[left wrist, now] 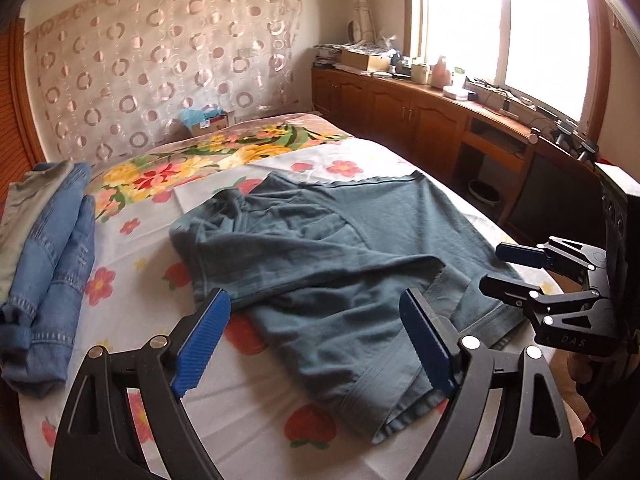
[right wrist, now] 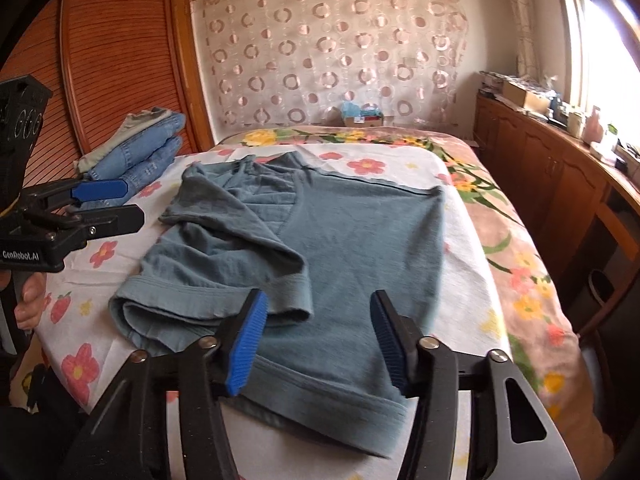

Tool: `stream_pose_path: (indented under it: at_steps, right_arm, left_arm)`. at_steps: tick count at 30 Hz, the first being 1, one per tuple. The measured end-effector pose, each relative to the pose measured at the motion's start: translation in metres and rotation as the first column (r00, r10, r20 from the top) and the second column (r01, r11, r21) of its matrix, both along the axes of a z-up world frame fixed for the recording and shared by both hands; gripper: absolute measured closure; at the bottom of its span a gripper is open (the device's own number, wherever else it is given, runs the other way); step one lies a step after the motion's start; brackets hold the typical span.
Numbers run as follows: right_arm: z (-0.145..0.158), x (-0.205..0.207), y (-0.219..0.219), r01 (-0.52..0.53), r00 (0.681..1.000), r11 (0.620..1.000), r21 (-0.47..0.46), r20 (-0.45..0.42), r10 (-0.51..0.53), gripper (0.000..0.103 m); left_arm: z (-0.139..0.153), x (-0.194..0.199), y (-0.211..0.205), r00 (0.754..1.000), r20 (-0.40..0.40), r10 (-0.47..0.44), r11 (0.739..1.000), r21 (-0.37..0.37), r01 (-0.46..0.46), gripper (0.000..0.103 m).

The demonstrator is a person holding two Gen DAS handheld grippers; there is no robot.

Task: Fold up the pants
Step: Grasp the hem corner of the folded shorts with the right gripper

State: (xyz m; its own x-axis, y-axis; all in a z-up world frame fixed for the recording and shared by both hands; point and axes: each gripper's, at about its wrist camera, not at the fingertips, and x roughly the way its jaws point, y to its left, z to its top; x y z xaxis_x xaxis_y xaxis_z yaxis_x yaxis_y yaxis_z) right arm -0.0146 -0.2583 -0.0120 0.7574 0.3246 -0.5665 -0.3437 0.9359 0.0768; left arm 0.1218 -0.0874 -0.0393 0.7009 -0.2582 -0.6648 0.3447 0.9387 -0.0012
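Hovering with its blue-padded jaws spread wide and holding nothing, the left gripper [left wrist: 316,334] sits above the near edge of the teal pants [left wrist: 320,256], its fingers framing a folded-over band of cloth. The right gripper [right wrist: 320,340] is likewise parted and empty, poised over the near hem of the same garment; seen from the left wrist view it shows at the right edge with its two fingers apart and clear of the fabric. The pants [right wrist: 304,248] lie in the middle of the bed [right wrist: 472,240], on a white sheet printed with red and pink flowers, with one part doubled over the rest in a creased, diagonal flap and the right portion lying flat. Beyond them on the left side of the bed, near a wooden slatted door [right wrist: 116,52], rests a stack of folded denim jeans [left wrist: 56,264], well apart from the teal cloth. Farther back a floral blanket [left wrist: 224,152] covers the head of the bed, a small box [right wrist: 362,116] stands against a curtain with ring patterns [right wrist: 332,48], and a wooden cabinet [left wrist: 400,108] cluttered with items runs under the bright window [left wrist: 500,20].
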Motion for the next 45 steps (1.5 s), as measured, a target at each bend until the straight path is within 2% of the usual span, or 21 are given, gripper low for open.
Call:
stream_pose_path:
  at_steps: [10, 21, 24, 26, 29, 36, 45]
  right_arm:
    - [-0.007, 0.029, 0.016, -0.040, 0.998, 0.999, -0.012, -0.044, 0.039, 0.063]
    - [-0.007, 0.049, 0.021, -0.051, 0.994, 0.998, -0.026, -0.101, 0.048, 0.065]
    - [-0.005, 0.049, 0.022, -0.058, 0.993, 0.998, -0.019, -0.104, 0.056, 0.073]
    - [-0.006, 0.048, 0.025, -0.061, 0.993, 0.998, -0.020, -0.098, 0.059, 0.086]
    - [-0.004, 0.041, 0.023, -0.061, 0.995, 0.998, 0.004, -0.073, 0.061, 0.093]
    - [0.004, 0.020, 0.015, -0.063, 0.998, 0.997, 0.050, -0.014, 0.064, 0.095]
    - [0.017, -0.007, 0.002, -0.044, 0.999, 0.997, 0.061, 0.031, 0.042, 0.095]
  left_arm:
    - [-0.015, -0.003, 0.012, 0.999, -0.023, 0.028, 1.000, -0.002, -0.028, 0.016]
    - [-0.030, -0.004, 0.015, 0.998, -0.054, 0.034, 0.999, 0.001, -0.034, 0.016]
    - [-0.032, -0.004, 0.015, 0.998, -0.059, 0.035, 0.999, 0.001, -0.035, 0.016]
    - [-0.034, -0.005, 0.015, 0.997, -0.062, 0.036, 0.999, 0.002, -0.036, 0.016]
    - [-0.035, -0.006, 0.014, 0.997, -0.066, 0.036, 0.999, 0.004, -0.035, 0.016]
    - [-0.037, -0.006, 0.013, 0.997, -0.070, 0.035, 0.999, 0.002, -0.035, 0.016]
    - [-0.038, -0.007, 0.007, 0.998, -0.058, 0.020, 1.000, 0.002, -0.020, 0.016]
